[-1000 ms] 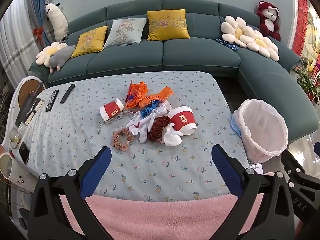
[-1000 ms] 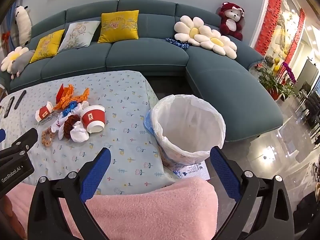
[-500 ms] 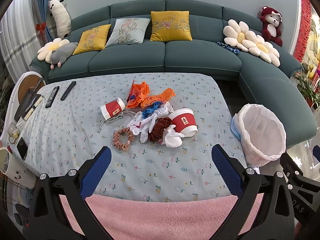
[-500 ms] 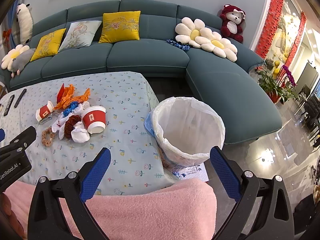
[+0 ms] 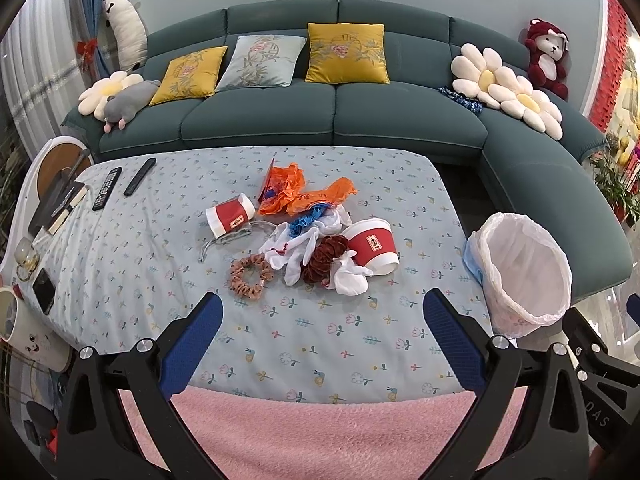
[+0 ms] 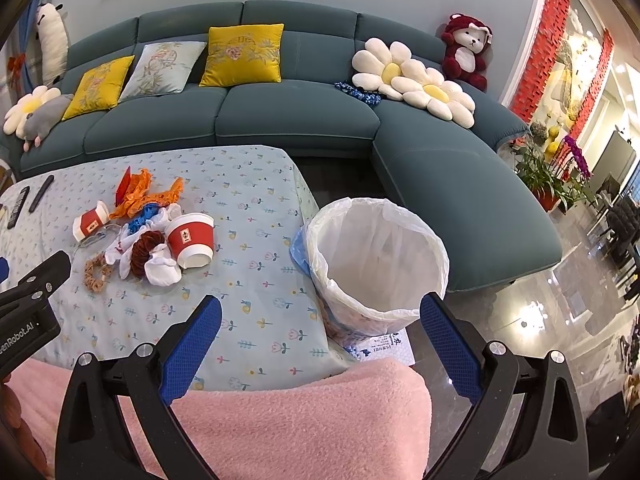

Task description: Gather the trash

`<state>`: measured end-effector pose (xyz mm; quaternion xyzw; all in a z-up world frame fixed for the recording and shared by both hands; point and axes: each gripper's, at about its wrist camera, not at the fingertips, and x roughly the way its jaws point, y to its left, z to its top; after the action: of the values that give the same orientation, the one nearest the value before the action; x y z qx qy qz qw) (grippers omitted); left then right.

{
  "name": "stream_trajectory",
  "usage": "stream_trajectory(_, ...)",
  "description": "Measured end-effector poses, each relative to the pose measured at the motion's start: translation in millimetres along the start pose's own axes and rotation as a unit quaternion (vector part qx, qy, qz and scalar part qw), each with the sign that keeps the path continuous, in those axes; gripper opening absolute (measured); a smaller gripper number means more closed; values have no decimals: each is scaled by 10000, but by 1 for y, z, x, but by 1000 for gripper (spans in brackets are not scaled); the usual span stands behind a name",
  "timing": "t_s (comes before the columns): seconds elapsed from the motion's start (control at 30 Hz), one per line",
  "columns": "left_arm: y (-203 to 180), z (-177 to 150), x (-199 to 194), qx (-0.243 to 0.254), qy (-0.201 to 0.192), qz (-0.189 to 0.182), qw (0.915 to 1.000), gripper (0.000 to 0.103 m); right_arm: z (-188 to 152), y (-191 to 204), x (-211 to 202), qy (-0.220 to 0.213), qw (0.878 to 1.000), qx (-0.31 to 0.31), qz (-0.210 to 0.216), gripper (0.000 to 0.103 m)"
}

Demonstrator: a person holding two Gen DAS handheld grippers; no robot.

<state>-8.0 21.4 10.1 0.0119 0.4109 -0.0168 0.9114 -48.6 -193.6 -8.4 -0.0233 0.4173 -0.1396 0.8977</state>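
Both claws hang wide apart with nothing between their blue pads: the left gripper [image 5: 322, 320] hovers over the near edge of the flowered tablecloth [image 5: 160, 256], and the right gripper [image 6: 320, 320] hovers at the table's right corner above a pink fleece cover [image 6: 280, 408]. The trash lies heaped in the middle of the cloth, at about 12 o'clock from the left claw and 10 o'clock from the right one. In the heap, a large red-and-white paper cup [image 5: 372, 245] lies on its side at the 3 o'clock edge, touching a crumpled white tissue [image 5: 350, 278] and a rust-brown scrunchie [image 5: 325, 256]. A smaller red-and-white cup [image 5: 230, 216] lies tipped at 9 o'clock, torn orange wrapping [image 5: 298, 196] sits at 12 o'clock, and a tan scrunchie [image 5: 251, 276] rests at 7 o'clock. The white-lined waste bin [image 6: 378, 264] stands off the table's right end, just beside it, at 12 o'clock from the right claw.
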Motion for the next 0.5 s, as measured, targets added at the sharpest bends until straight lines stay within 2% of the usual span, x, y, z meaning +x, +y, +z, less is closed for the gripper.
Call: stream_trajectory(0.5,13,-1,-9,-95,-88,16,9999,96,1,4,-9,-110,9999,11,-1,96)
